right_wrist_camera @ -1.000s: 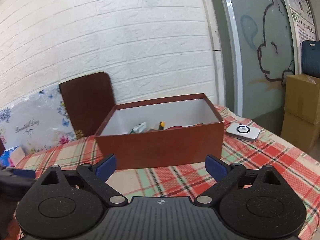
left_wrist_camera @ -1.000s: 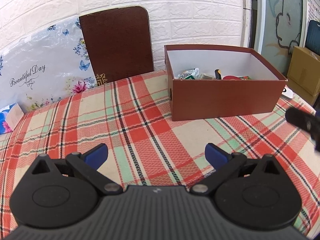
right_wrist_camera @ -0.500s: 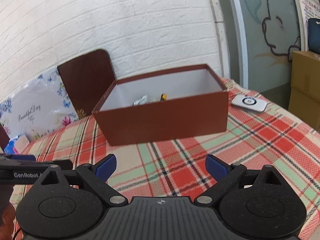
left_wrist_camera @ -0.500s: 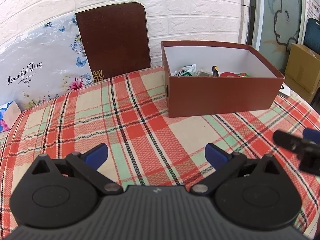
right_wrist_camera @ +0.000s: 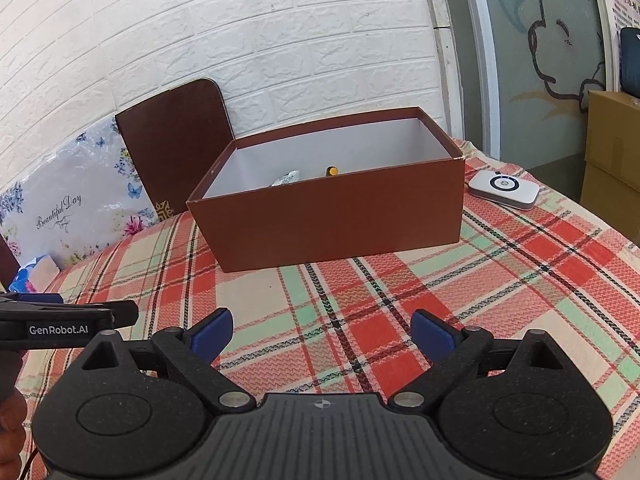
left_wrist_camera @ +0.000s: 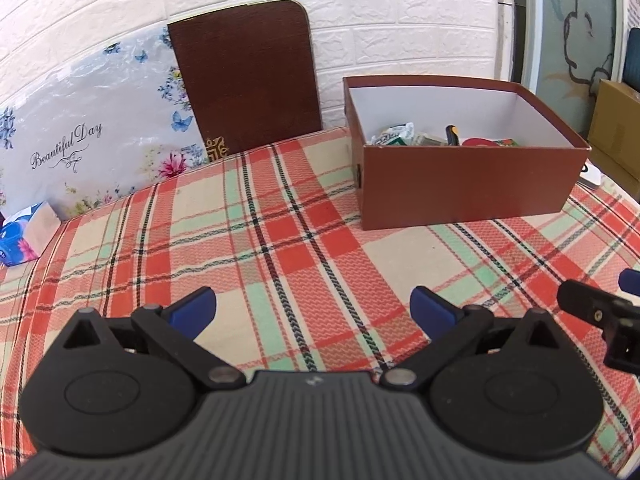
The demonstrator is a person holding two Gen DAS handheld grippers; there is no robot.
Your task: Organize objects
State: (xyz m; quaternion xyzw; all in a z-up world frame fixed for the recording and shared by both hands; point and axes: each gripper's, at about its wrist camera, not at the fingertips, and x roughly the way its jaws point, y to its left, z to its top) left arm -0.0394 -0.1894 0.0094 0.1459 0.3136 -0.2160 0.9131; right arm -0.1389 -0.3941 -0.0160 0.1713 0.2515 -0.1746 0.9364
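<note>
Both tools are seen held low over the plaid tablecloth (left_wrist_camera: 304, 240), nothing pinched in either. The left gripper (left_wrist_camera: 312, 306) is spread wide at the bottom of its own frame, blue fingertips (left_wrist_camera: 194, 308) well apart with bare cloth between them. Same deal for the right gripper (right_wrist_camera: 322, 330), jaws spread and empty.

The brown box (left_wrist_camera: 468, 184) is found at the upper right of the left view and dead centre in the right view, open-topped, standing on the cloth. A few small items are piled inside against its near wall: a green-and-white packet (left_wrist_camera: 394, 136), a black-and-yellow handle (left_wrist_camera: 452, 134), something red (left_wrist_camera: 478, 142). Too small to be identified properly.

A white round-buttoned device (right_wrist_camera: 504, 190) is seen lying on the cloth just right of the box. A dark brown board (left_wrist_camera: 244, 76) is leaned on the brick wall behind.
</note>
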